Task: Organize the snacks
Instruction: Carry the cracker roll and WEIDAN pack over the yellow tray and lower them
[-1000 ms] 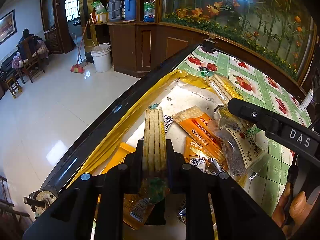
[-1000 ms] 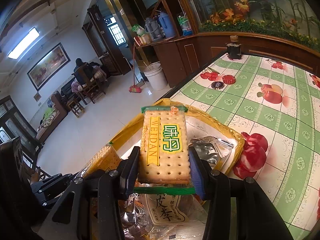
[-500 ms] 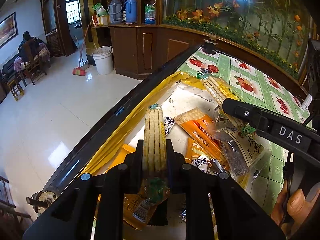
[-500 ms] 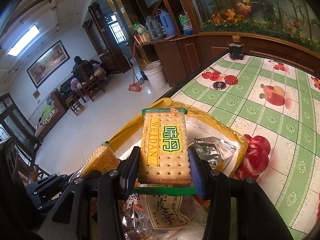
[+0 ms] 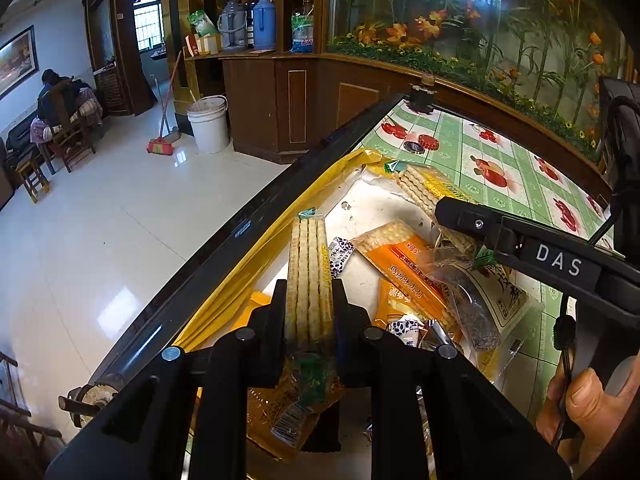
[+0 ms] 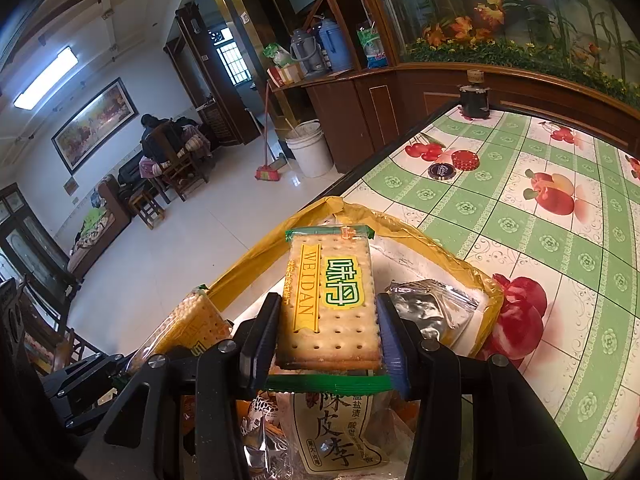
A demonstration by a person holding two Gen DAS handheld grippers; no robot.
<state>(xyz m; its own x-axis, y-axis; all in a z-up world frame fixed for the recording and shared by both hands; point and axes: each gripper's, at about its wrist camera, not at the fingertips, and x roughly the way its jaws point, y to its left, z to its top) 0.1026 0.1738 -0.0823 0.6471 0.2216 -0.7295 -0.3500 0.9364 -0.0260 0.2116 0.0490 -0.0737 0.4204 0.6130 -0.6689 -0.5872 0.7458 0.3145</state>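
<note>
Our left gripper [image 5: 310, 308] hides the near end of the cracker pack [image 5: 309, 276] it clenches on edge, long axis pointing away from us, over the yellow bag [image 5: 256, 248] on the table [image 6: 560, 216]. That open bag holds an orange pack [image 5: 404, 268], a plum packet [image 5: 492, 292] and small wrappers half buried and hard to read. Our right gripper [image 6: 326, 328] grips a WEIDAN pack [image 6: 330, 300] flat, label up, long axis also pointing away, above the same bag.
</note>
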